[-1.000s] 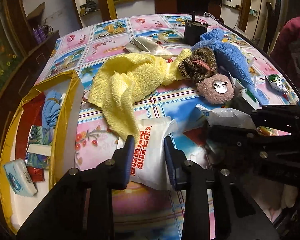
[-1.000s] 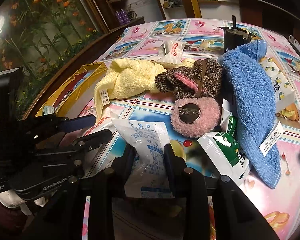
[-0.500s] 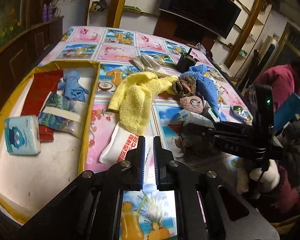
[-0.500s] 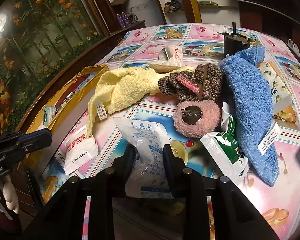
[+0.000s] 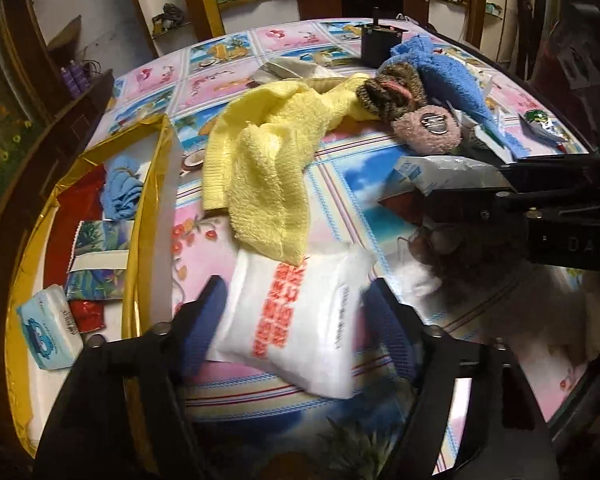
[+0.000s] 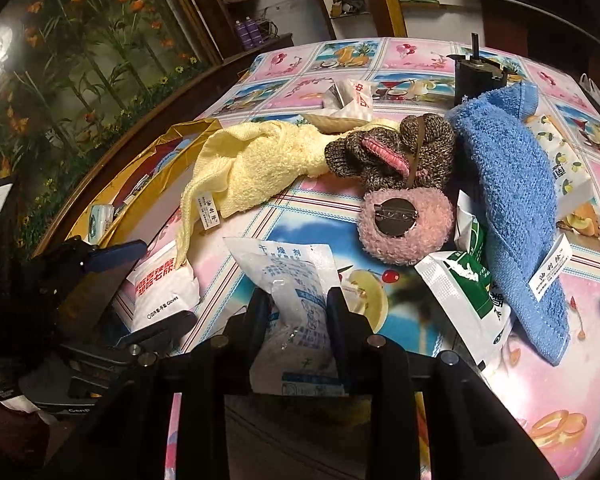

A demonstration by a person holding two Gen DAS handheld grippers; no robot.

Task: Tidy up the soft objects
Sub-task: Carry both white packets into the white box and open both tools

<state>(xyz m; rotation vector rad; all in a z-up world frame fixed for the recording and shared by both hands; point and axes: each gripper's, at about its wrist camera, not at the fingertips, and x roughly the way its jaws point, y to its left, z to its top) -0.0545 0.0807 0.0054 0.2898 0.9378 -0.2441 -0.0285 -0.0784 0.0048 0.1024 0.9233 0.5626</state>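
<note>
The white glove packet (image 5: pixel 296 320) is being straddled on the tablecloth by the left gripper (image 5: pixel 290 312), whose jaws have just been opening. Soft and slippery, it should be pinched mid-body. The desiccant sachet (image 6: pixel 296 292) is being clamped by the right gripper (image 6: pixel 298 308).

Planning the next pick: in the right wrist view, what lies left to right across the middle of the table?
Yellow towel → brown knitted piece → blue towel → lemon-print pack.
</note>
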